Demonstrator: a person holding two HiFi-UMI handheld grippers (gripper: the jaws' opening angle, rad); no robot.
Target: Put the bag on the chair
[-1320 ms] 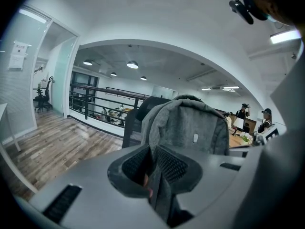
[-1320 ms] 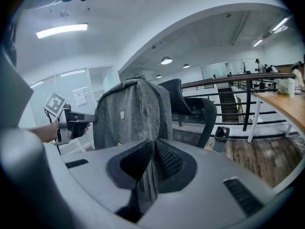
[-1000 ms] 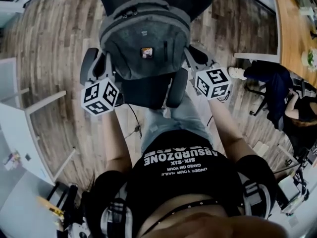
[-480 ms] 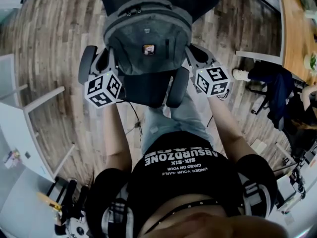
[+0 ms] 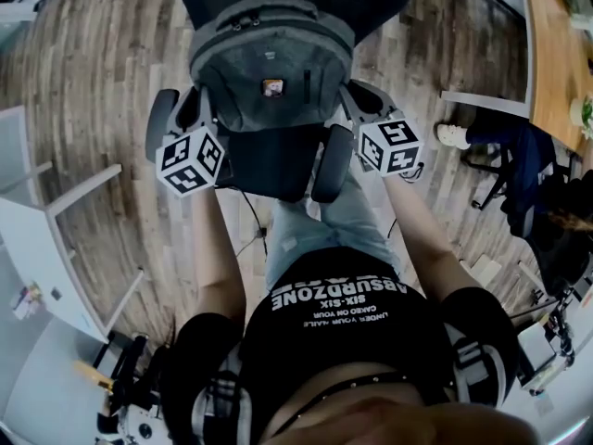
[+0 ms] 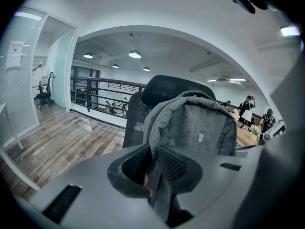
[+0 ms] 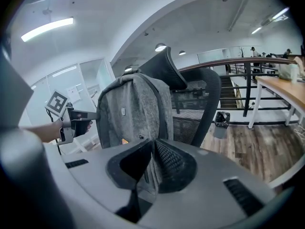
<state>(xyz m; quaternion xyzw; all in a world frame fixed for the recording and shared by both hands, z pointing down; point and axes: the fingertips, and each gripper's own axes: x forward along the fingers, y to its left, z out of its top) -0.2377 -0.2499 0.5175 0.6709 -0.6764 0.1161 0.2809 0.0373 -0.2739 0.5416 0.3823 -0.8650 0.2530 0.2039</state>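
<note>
A grey backpack (image 5: pixel 269 68) stands upright against the backrest of a black office chair (image 5: pixel 278 170), over its seat. My left gripper (image 5: pixel 206 119) is shut on the bag's left side, and my right gripper (image 5: pixel 350 105) is shut on its right side. In the left gripper view the jaws (image 6: pixel 153 175) pinch a fold of grey fabric, with the backpack (image 6: pixel 195 125) and the chair's headrest (image 6: pixel 167 87) beyond. The right gripper (image 7: pixel 151 168) likewise clamps grey fabric below the backpack (image 7: pixel 136 109). Whether the bag's bottom rests on the seat is hidden.
The chair's armrests (image 5: pixel 332 163) flank the bag. White tables (image 5: pixel 37 248) stand at the left, a wooden desk (image 5: pixel 556 54) at the upper right. A seated person (image 5: pixel 556 216) and a dark chair (image 5: pixel 505 156) are at the right. A black railing (image 6: pixel 95 92) runs behind.
Both grippers have sunk a little toward the chair with the bag still held between them. Their grip looks the same.
</note>
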